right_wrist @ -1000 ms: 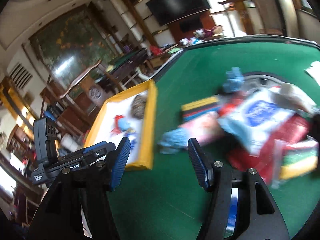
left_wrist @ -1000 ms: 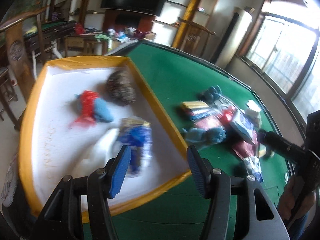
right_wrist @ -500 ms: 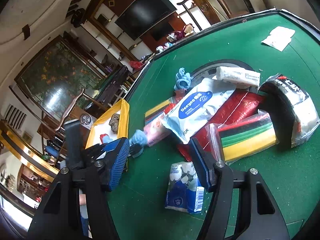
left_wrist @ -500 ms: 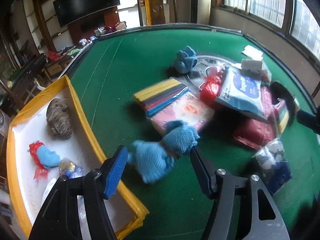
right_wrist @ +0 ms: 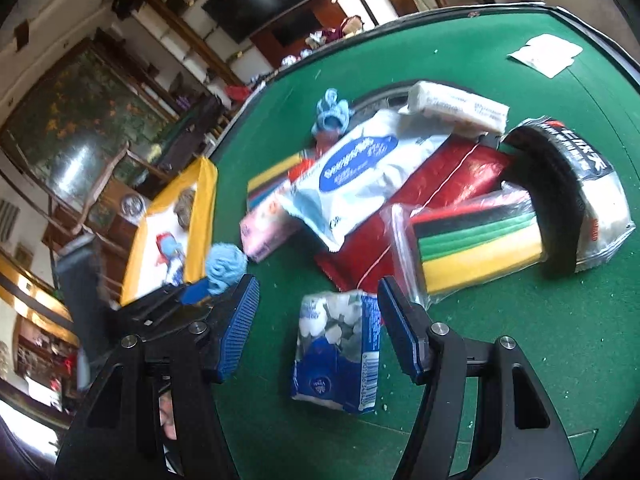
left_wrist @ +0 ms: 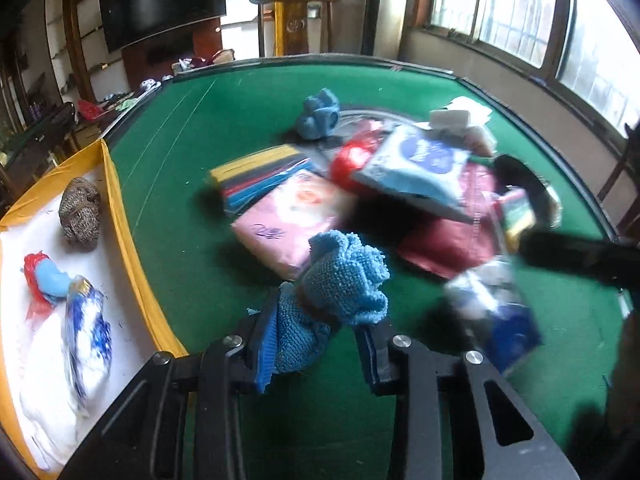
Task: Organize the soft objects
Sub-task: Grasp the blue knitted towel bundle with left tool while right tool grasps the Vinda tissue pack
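The blue and white cotton ball pack (right_wrist: 336,354) has writing too blurry to read. The fluffy blue cloth (left_wrist: 340,284) sits between the left gripper (left_wrist: 316,344) fingers, over the green table (left_wrist: 240,120); how tight they pinch is unclear. The right gripper (right_wrist: 318,320) is wide apart around the pack.

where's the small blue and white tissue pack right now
In the right wrist view, the tissue pack lies on the green table, between the right gripper's open fingers, just near of the red bag.
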`<state>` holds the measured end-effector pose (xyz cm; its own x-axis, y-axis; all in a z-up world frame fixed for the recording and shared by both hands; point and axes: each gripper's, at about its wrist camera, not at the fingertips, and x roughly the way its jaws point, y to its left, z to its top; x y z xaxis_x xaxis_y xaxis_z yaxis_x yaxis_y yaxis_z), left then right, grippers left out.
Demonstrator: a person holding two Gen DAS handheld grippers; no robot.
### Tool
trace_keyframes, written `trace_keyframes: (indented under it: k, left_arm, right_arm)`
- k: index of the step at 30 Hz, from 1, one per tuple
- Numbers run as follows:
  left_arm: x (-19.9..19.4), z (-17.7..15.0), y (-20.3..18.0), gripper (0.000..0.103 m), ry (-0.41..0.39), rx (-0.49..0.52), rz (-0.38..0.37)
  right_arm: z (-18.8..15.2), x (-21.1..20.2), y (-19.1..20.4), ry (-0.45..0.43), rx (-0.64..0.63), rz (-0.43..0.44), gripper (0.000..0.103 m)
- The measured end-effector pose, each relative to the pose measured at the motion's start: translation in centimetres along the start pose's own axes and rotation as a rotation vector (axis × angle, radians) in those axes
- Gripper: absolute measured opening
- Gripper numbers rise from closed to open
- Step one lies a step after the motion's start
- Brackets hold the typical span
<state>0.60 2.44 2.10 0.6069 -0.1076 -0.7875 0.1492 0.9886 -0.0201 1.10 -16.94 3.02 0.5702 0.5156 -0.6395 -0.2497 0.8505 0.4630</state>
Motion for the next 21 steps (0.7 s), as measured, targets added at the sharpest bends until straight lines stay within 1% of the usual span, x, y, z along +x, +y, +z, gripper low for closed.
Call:
trace_keyframes:
  k: [3, 5, 6, 7, 10, 12, 13, 15, 17, 21]
  left_arm:
    - [-0.9, -0.3, -0.7, 0.035, -0.019, -0.004, -0.026]
    - [-0.8, -0.4, -0.7, 0.035, -0.019, -0.008, -0.03]
    - [-0.7, -0.4, -0.5, 0.035, -0.02, -0.016, -0.031]
    - [-0.6, -0.4, -0.3, 0.035, -0.022, -0.026, -0.037]
    - [-0.1, -0.4, 0.4, 0.035, -0.02, -0.056, -0.046]
    - [0.2, -0.5, 0.5, 0.035, -0.022, -0.057, -0.055]
    - [0.3, -0.4, 0.4, 0.035, -0.022, -0.057, -0.056]
    - [0.6, -0.5, 0.4, 0.035, -0.023, -0.055, -0.058]
    - [0.8, -0.6, 0.4, 0.035, -0.027, -0.056, -0.064]
    - [0.7, -0.7, 0.8, 0.035, -0.043, -0.073, -0.089]
  right_arm:
    - [-0.6, 1.0, 0.7, 0.051, -0.057, -0.077, 0.062]
    - [-1.2, 1.9, 1.4, 0.087, -0.107, -0.142, 0.062]
    - [-1.5, 2.2, 1.7, 0.1, -0.127, -0.158, 0.062]
    - [-1.8, 2.4, 2.0, 0.107, -0.149, -0.173, 0.062]
    - [-2.7, 3.4, 3.0, 0.122, -0.24, -0.257, 0.062]
    - [-3.2, 4.2, 3.4, 0.135, -0.297, -0.318, 0.062]
    - [-3.4, 4.3, 3.5, 0.132, -0.313, -0.334, 0.062]
    - [-3.5, 4.2, 3.4, 0.125, -0.325, -0.336, 0.061]
    - [-3.4, 3.9, 3.2, 0.114, -0.338, -0.332, 0.053]
    - [-2.8, 1.9, 3.2, 0.036, -0.304, -0.255, 0.051]
